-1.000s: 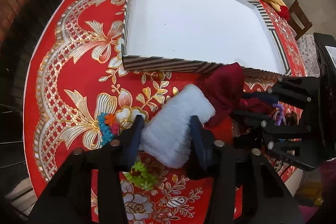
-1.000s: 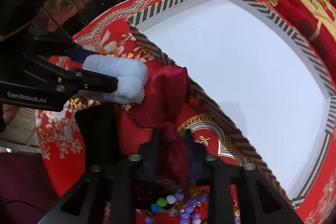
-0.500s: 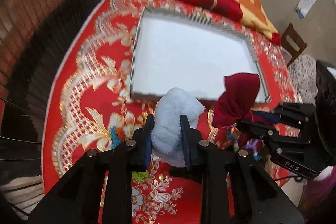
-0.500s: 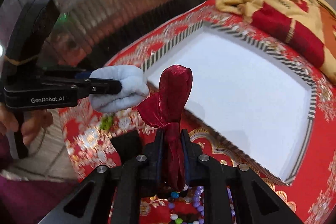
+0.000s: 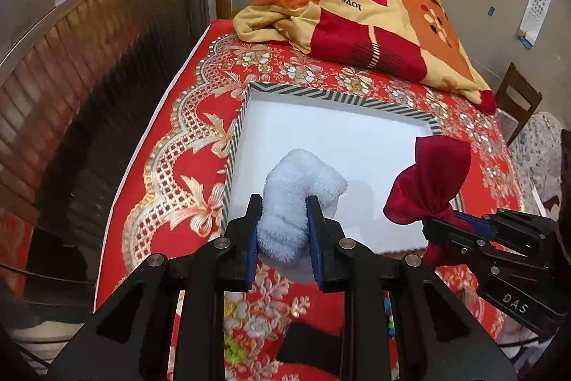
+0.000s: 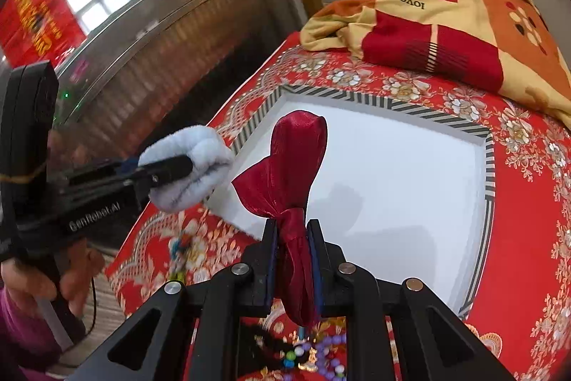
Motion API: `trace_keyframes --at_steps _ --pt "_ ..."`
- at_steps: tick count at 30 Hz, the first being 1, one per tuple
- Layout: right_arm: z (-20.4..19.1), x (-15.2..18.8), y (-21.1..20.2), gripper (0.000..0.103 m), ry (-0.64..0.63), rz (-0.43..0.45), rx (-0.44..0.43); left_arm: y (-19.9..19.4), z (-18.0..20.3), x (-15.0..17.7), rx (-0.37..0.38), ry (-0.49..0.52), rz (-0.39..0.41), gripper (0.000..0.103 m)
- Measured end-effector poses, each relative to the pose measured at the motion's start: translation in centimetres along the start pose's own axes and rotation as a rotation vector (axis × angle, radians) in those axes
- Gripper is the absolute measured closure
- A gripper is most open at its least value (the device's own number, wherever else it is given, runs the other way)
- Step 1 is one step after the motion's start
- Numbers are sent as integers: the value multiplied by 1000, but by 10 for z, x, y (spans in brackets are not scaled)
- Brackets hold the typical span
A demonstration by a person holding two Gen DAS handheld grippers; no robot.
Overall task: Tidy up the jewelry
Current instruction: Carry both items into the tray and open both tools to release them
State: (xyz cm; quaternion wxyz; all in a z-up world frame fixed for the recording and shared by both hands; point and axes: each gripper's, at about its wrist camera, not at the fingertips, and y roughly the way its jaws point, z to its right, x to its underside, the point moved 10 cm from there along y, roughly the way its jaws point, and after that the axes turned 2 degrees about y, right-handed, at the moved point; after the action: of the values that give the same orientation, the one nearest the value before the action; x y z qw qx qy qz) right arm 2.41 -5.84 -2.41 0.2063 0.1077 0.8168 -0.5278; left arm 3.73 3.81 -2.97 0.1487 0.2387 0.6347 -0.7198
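Left gripper (image 5: 284,231): fingers clenched on white fluffy pouch (image 5: 298,195), held over near-left corner of striped-rim tray (image 5: 342,97). Right gripper (image 6: 293,257): fingers clenched on red satin pouch (image 6: 291,172), above tray's near edge. Beads (image 6: 321,354) on desk below right fingers.

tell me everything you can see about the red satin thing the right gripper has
The red satin piece looks like a shiny, dark red fabric bow or scrunchie, gathered into a tight waist with puffed folds above. The right hand-held gripper is shut on that waist, holding it upright in the air before the white tray. Its lower tail hangs below the fingers. Nothing else touches it.
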Motion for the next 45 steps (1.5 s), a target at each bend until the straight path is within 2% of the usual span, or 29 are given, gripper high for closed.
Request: trace_keyframes --at_steps 7,18,28,32,33,36,42,45 --pt "9 -14 27 88 48 -32 9 26 -8 -11 -61 6 -2 80" --pt "22 -18 73 88 133 -99 10 72 -24 -12 -57 -30 -82 80" --pt "36 -4 106 88 237 -164 7 108 -29 -3 -61 -16 -154 80" --pt "40 3 119 87 291 -190 -2 113 -32 -2 -67 -11 -159 80" --pt "40 3 118 84 307 -184 -16 113 -33 -2 -67 -10 -158 79" --pt "40 1 111 67 309 -170 -4 114 -33 -3 -64 -10 -162 76" --pt "43 -1 75 65 248 -115 75 103 -28 -2 -21 -31 -172 59" --pt "47 3 55 65 185 -95 165 88 -25 -1 -20 -39 -153 49"
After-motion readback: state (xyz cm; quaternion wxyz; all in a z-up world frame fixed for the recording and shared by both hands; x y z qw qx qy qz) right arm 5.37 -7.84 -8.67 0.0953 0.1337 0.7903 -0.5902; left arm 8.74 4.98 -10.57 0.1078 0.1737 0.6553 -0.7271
